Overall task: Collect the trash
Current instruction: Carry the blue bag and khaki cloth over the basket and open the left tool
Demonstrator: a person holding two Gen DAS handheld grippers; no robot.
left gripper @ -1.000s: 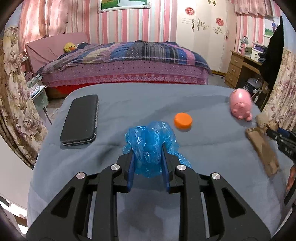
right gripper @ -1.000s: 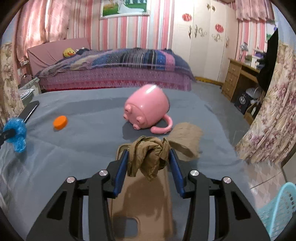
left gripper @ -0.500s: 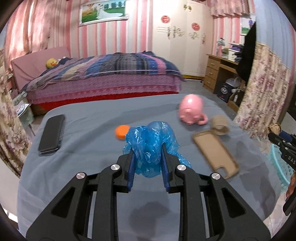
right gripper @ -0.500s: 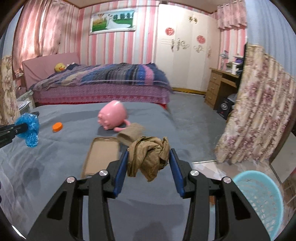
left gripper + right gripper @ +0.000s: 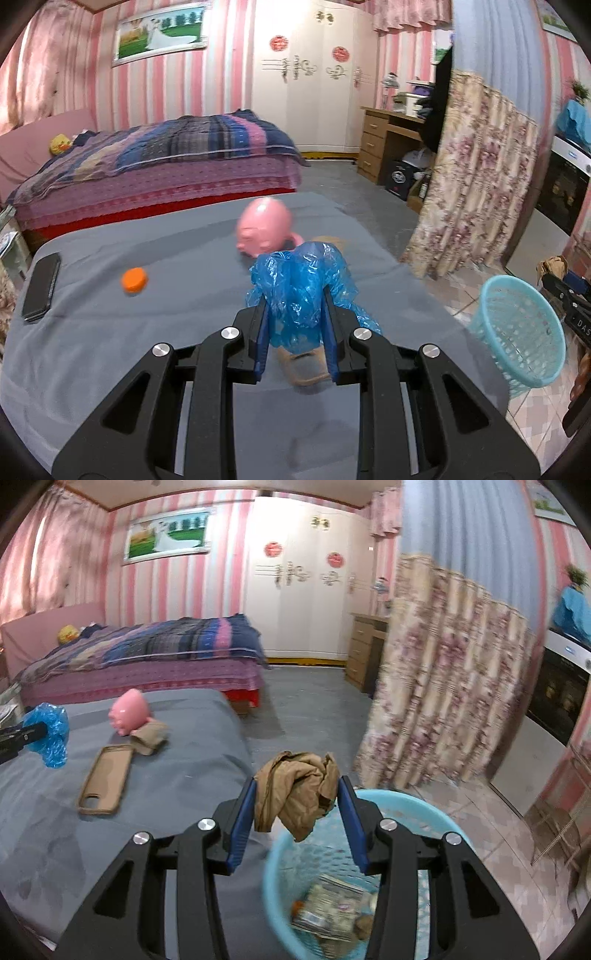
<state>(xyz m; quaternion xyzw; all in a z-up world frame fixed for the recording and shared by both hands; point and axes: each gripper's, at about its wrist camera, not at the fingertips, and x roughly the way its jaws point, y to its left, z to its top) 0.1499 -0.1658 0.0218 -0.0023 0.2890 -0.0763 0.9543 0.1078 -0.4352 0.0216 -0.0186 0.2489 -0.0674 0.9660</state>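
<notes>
Carrying two pieces of trash: brown crumpled paper point(image 5: 297, 794) is pinched in the right gripper point(image 5: 297, 814), a blue plastic bag point(image 5: 301, 291) is clamped in the left gripper point(image 5: 295, 328). The blue basket point(image 5: 402, 805) is seen directly below and just ahead of the right fingertips, some trash already inside. From the left gripper the basket point(image 5: 517, 332) lies well off to the right and lower, beyond the grey table point(image 5: 110, 332) edge. Right hand is judged nearer, so its drop likely goes first. A phone case point(image 5: 105, 779) is left on the table.
</notes>
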